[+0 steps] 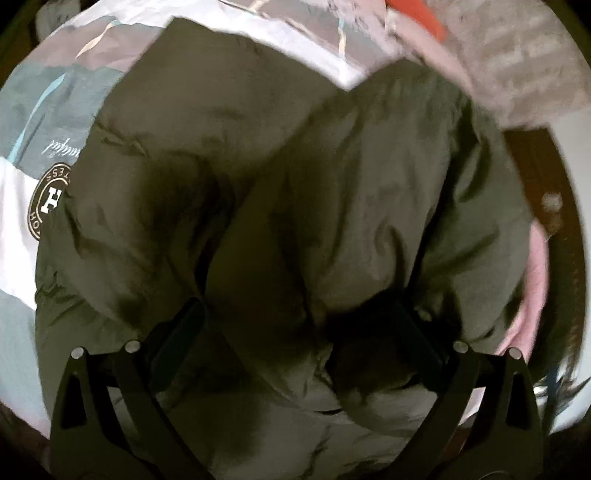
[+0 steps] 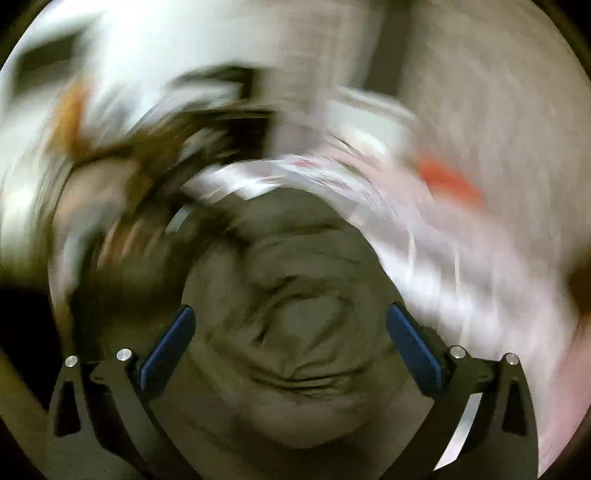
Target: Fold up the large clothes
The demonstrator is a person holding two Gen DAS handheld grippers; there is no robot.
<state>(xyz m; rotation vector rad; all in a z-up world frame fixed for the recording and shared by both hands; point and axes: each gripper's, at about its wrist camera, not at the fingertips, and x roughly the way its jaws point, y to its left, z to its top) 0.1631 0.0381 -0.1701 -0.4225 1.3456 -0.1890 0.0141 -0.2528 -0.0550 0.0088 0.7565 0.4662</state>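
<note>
An olive-green padded jacket (image 1: 295,206) lies bunched on a patterned bedsheet (image 1: 40,122) and fills most of the left wrist view. My left gripper (image 1: 295,328) is open, its fingers wide apart, with jacket fabric bulging between them. In the right wrist view the same jacket (image 2: 295,314) lies crumpled just ahead. My right gripper (image 2: 290,332) is open, its blue pads (image 2: 170,347) wide apart over the folds; nothing is pinched. This view is heavily motion-blurred.
The sheet carries a round badge logo (image 1: 50,201) at the left. An orange object (image 1: 417,14) lies at the far edge, also seen blurred in the right wrist view (image 2: 447,181). A person's hand (image 1: 532,291) is at the right beside dark wood furniture (image 1: 535,166).
</note>
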